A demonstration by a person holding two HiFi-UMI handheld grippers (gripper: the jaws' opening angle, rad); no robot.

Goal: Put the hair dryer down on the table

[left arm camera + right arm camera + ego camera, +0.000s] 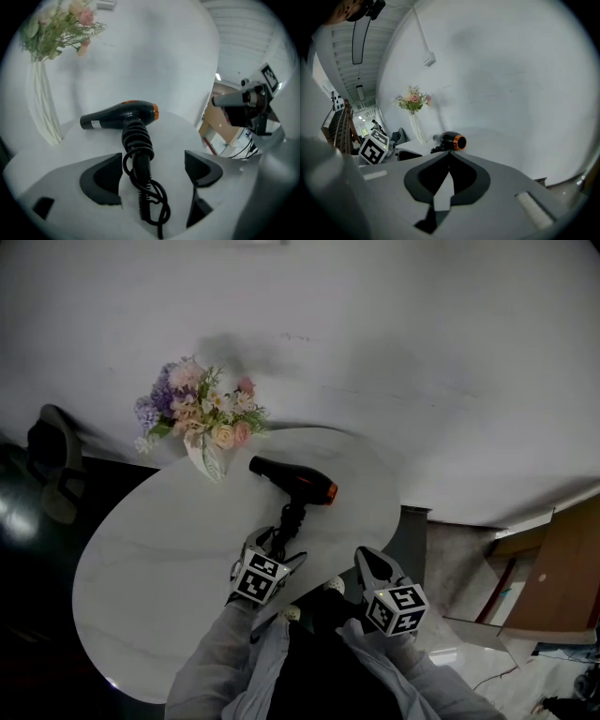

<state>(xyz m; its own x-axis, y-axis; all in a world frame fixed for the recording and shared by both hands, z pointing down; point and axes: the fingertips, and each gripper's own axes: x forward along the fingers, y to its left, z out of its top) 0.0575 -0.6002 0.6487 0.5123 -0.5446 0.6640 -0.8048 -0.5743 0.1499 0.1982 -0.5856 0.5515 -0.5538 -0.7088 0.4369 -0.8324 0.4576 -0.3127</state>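
A black hair dryer with an orange ring lies on the white oval table, its barrel pointing sideways and its handle towards me. The black cord is wound round the handle. My left gripper is open, low over the table at the handle's end. In the left gripper view the hair dryer has its handle and cord between the wide jaws of the left gripper, and neither pad touches them. My right gripper hovers at the table's near right edge, shut and empty. The right gripper view has the hair dryer beyond its closed tips.
A white vase of pastel flowers stands at the table's far edge, left of the dryer. A dark chair is off the table's left side. Wooden furniture and floor clutter are at the right. A white wall rises behind.
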